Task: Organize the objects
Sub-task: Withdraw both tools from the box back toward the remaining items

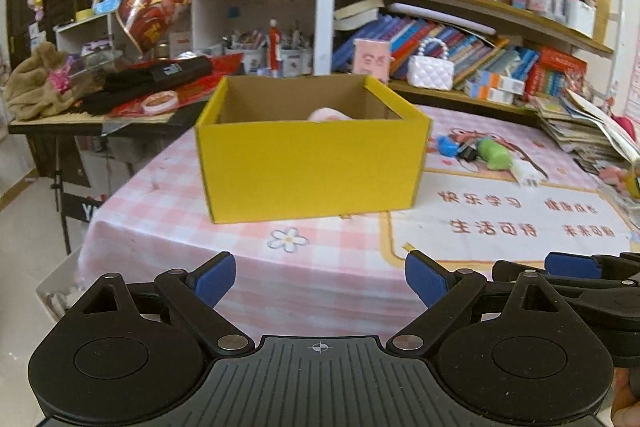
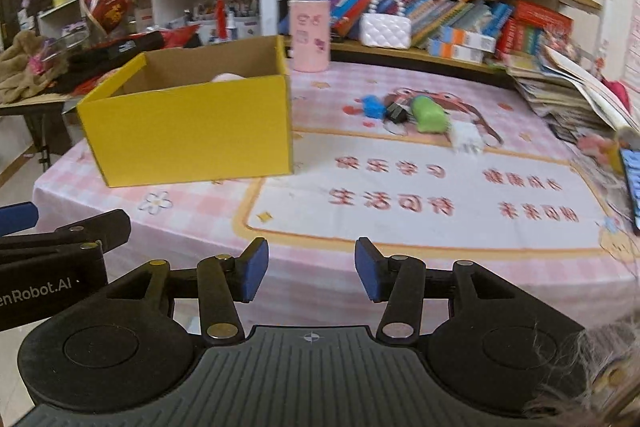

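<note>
**One item boxed, a small cluster left to gather**

My left gripper [image 1: 320,281] hangs over the near edge of the counter [image 1: 328,247] with its blue pads well apart and nothing between them. My right gripper [image 2: 308,269] is just beside it, its pads parted by a narrower gap, also empty. Neither touches anything on the pink checked cloth.

The yellow box [image 1: 312,167] stands open on the left part of the counter, in front of me. Something pale pink [image 1: 330,115] peeks above its front wall from inside, so I judge at least one object already put away; what it is I cannot tell.

What is left, as I read it, lies to the right of the box and well apart from it: a blue piece [image 2: 374,105], a small black clip-like thing [image 2: 396,115], a green cylinder [image 2: 430,115] and a white item [image 2: 466,139], all close together on the cartoon print. A pink canister [image 2: 310,35] stands upright behind the box near the shelf; whether it belongs to the job I cannot say.

So I judge the task early to midway, with both grippers free for the next pick.
</note>
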Tool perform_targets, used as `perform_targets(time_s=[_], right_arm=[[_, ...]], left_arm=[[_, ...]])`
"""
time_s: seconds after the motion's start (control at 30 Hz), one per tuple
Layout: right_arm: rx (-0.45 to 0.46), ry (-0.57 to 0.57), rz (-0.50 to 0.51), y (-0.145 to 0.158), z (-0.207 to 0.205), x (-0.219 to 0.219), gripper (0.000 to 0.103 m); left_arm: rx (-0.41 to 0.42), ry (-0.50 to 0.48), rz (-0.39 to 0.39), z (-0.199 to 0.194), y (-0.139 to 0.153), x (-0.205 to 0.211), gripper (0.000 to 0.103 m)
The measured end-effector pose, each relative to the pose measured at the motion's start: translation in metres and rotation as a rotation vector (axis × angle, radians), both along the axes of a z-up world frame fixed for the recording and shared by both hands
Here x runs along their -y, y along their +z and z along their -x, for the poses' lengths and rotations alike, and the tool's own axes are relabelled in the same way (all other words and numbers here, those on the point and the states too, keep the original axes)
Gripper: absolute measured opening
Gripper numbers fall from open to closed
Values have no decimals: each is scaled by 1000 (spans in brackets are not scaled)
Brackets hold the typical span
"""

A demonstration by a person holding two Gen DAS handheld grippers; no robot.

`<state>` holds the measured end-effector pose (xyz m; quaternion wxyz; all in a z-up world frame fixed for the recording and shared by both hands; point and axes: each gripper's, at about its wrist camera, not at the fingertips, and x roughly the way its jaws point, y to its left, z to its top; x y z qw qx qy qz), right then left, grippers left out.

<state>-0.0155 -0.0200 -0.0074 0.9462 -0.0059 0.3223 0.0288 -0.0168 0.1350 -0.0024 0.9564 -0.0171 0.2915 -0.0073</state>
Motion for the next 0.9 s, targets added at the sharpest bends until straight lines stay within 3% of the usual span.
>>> perform_targets(time_s=[0.37, 0.9], right_arm=[[-20, -129, 10, -5, 18, 39, 50], [-54, -284, 4, -8, -7, 117, 54]], left_arm=[[-24, -129, 1, -7, -6, 38, 94], [-51, -283, -15, -52, -8, 119, 94]])
